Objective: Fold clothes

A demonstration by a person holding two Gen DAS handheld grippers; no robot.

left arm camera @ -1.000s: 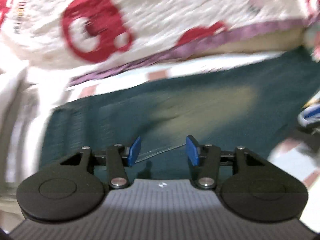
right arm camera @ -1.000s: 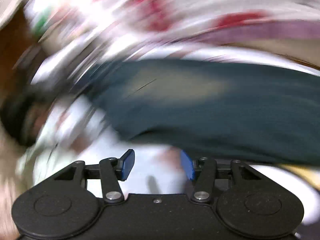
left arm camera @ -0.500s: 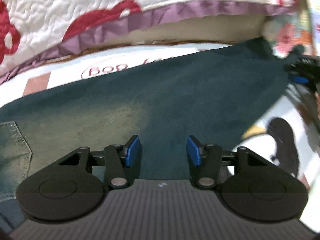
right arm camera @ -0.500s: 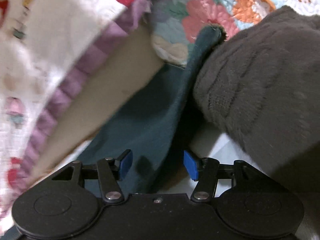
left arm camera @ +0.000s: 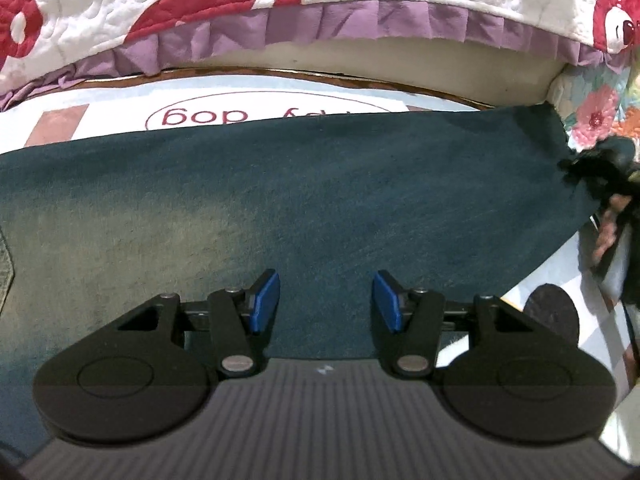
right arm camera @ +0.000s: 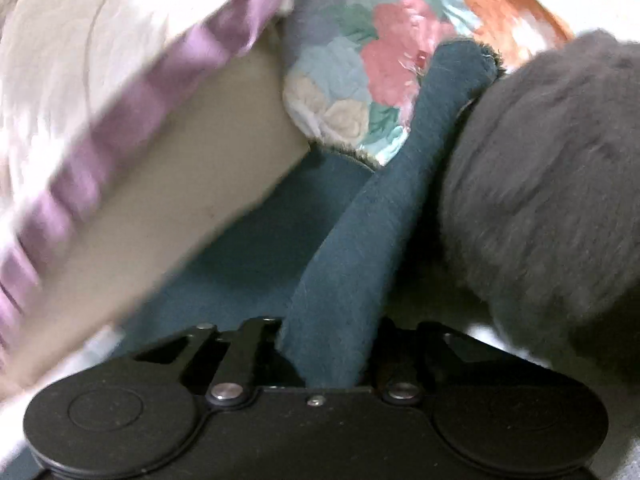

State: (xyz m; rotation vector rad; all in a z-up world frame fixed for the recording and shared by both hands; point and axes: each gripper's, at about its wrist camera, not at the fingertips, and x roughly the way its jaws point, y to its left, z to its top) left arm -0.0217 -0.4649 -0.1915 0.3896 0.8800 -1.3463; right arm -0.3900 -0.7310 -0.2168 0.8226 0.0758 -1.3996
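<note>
Left wrist view: a pair of dark teal, faded denim jeans point(left arm camera: 320, 200) is seen spread across a white printed floor mat point(left arm camera: 100, 116), reaching from the far left to the right, where its hem end is lifted. The left claw point(left arm camera: 326, 304) is held spread above the near part of the cloth, with nothing between its blue pads. In the right wrist view, the right claw point(right arm camera: 326, 354) is closed on a bunched strip of the same jeans point(right arm camera: 360, 248); its pads are hidden by the fabric.

A slip is judged likely if the strip is pulled hard, since only a narrow bunch is pinched. An uneven fold could result, because the left side is not held down.

A quilted white bedspread with red figures and a purple frill point(left arm camera: 320, 20) hangs at the far side, a floral quilted cushion point(right arm camera: 360, 80) lies by the hem, and a fuzzy grey mass point(right arm camera: 540, 180) crowds the right, where the lifted end could catch.
</note>
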